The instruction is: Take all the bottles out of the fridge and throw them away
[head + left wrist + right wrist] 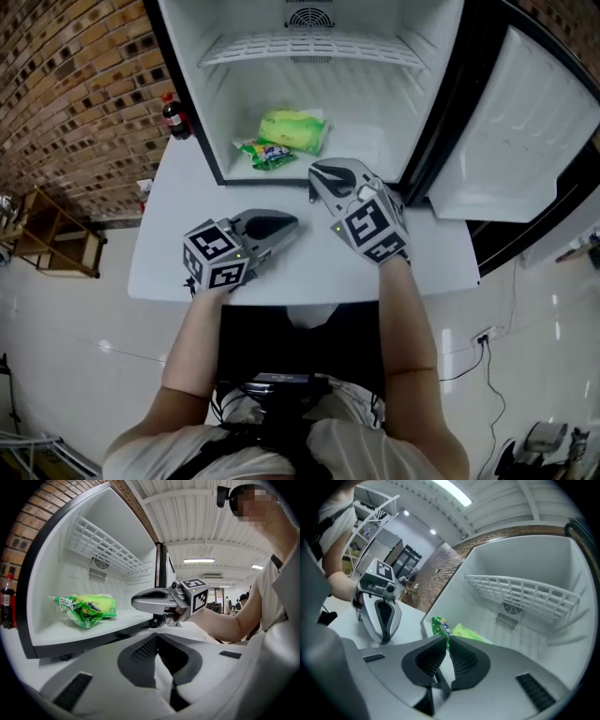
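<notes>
Bottle (6, 601) outside fridge (51, 569), left gripper view

White, green and brick red around two silver-grey tools

The open black-framed fridge (412, 103) is white inside, as is its wire shelf (309, 47). The crinkled plastic bags (286, 139) in it are bright green and yellow-green with blue print. At far left, the dark cola bottle (174, 117) has a red cap and label, before a mottled red-brown brick wall (66, 84). The near table (178, 225) is pale grey. The left gripper (289, 225) and right gripper (315, 180) are silver-grey with black pads and black-and-white marker cubes.
</notes>
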